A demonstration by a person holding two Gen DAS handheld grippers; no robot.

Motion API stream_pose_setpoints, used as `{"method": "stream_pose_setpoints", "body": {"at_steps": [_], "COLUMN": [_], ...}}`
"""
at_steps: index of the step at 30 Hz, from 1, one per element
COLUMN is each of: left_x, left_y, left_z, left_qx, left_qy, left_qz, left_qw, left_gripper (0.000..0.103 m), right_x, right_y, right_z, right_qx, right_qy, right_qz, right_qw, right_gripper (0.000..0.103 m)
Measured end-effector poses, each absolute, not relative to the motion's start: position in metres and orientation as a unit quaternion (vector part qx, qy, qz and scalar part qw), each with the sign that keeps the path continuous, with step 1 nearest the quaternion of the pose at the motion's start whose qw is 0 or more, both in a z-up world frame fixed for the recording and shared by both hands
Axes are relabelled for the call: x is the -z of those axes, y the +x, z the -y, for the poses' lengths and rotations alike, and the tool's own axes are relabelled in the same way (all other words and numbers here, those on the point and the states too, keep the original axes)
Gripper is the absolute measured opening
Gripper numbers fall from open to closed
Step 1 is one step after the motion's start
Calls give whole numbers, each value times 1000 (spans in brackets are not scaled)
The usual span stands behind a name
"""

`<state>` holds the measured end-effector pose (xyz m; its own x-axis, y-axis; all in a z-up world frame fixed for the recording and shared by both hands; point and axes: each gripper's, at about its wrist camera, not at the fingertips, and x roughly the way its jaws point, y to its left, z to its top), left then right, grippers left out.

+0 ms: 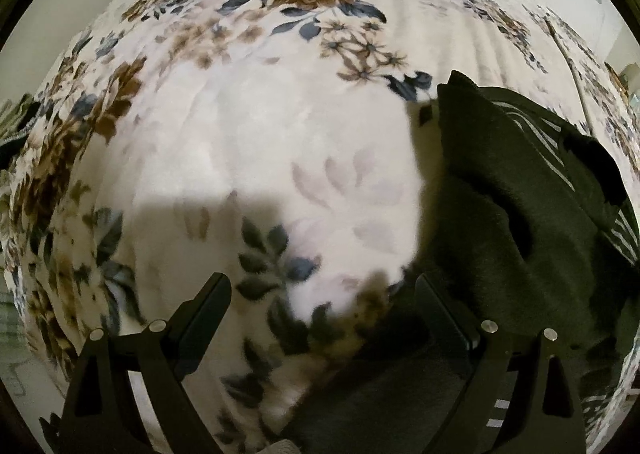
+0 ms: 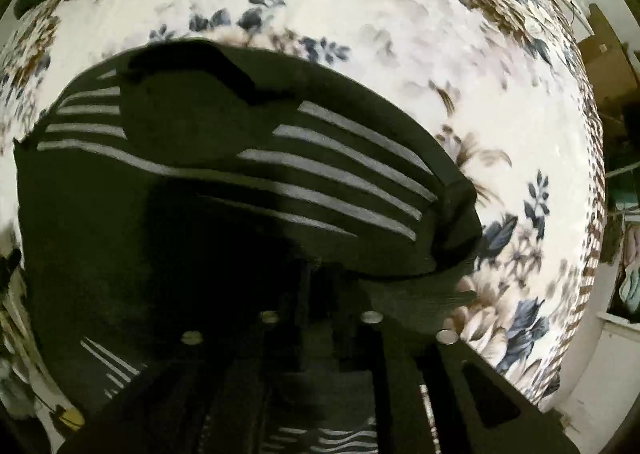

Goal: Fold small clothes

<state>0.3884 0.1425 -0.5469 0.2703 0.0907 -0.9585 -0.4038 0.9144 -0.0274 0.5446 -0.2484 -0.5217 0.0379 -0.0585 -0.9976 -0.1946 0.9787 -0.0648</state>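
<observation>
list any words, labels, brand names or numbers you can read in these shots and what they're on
None can be read in either view.
The black garment shows only plain white stripes, no lettering.
The floral blanket carries a flower print only.
The small white marks on the left gripper are bars, not characters.

Both views heavy fisheye, black vignette at corners, straight lines bowed near edges. Left wrist: floral blanket bright mid-frame ahead of the left gripper, hard-edged shadow just in front of its fingers, pattern soft there. Right wrist: dim, right gripper lost in shadow against dark striped garment; motion blur on blanket edges.
</observation>
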Motion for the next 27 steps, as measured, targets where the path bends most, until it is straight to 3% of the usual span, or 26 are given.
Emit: {"method": "stream_pose_setpoints", "body": {"at_steps": [3, 4, 9, 16, 17, 18, 21, 22, 27], "left_x": [552, 553, 558, 574, 574, 575, 576, 576, 578], "left_y": [390, 392, 403, 411, 411, 411, 413, 414, 416], "left_z": [-142, -142, -139, -137, -136, -136, -136, -135, -131], "left_qx": [-158, -159, -167, -176, -177, -178, -180, -181, -181], "left_qy": [-155, -163, -172, -167, -166, -165, -163, -162, -155], "left_qz": [-586, -585, -574, -579, -579, -578, -577, -577, -578], "left_qw": [779, 778, 783, 778, 779, 779, 780, 780, 780], "left_gripper": [94, 94, 94, 94, 94, 94, 94, 94, 94], "right_x": [504, 502, 518, 561, 565, 567, 559, 554, 536], "right_y": [550, 552, 576, 594, 593, 592, 596, 598, 612], "right_z": [218, 204, 103, -11, -20, -26, -21, -16, 4], "right_qx": [-122, -149, -282, -353, -350, -345, -331, -327, -299], "right_qy": [-36, -19, 27, -35, -58, -77, -52, -35, 13], "right_qz": [-677, -676, -682, -701, -701, -695, -684, -680, -666], "right_qw": [725, 721, 674, 618, 619, 626, 648, 655, 683], "right_gripper": [48, 50, 50, 50, 41, 21, 5, 2, 2]}}
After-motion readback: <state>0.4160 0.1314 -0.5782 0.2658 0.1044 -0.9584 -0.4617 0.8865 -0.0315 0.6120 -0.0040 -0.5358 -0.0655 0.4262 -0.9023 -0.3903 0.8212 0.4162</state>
